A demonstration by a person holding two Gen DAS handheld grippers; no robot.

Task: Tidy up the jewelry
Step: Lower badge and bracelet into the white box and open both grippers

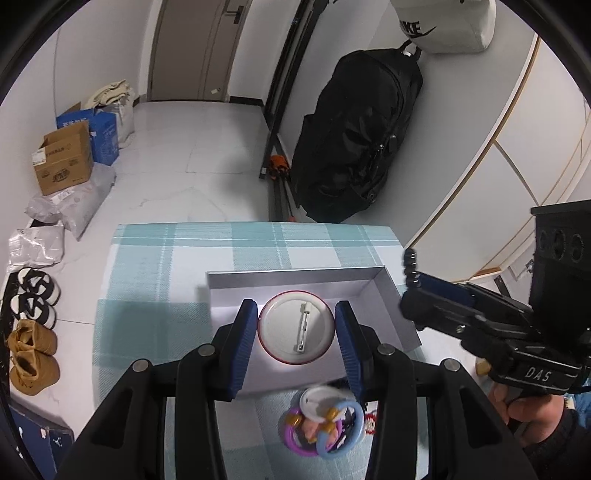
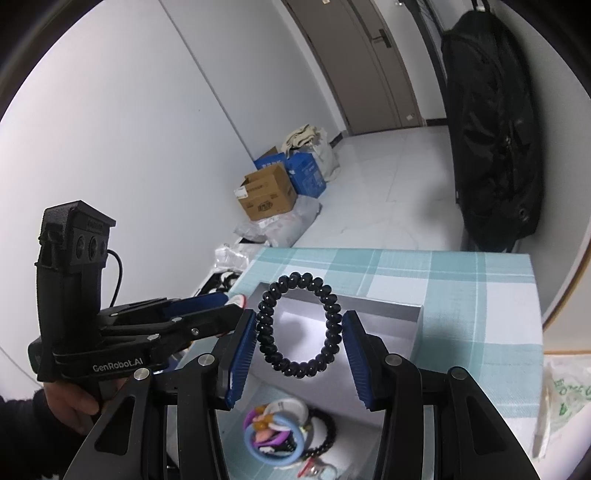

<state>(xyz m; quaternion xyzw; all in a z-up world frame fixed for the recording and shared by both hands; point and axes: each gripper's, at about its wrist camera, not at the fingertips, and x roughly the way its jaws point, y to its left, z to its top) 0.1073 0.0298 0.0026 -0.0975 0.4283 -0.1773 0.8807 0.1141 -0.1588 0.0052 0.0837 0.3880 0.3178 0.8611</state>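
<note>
Nearest, heaped at the table's near edge: a pile of rings and trinkets [image 1: 325, 421]. Above it, left gripper [image 1: 296, 326] pinching a round pin badge [image 1: 296, 326] by its rim, back and clasp up, over the grey open box [image 1: 391, 306]. Right gripper [image 2: 299, 334] spread to bracelet width, black bead bracelet [image 2: 298, 328] between the pads, contact unclear, also over the box. Printed on the gripper bodies: "GenRobot.AI", "DAS". Farther off, a white bag [image 1: 443, 26] lettered "IKE".
</note>
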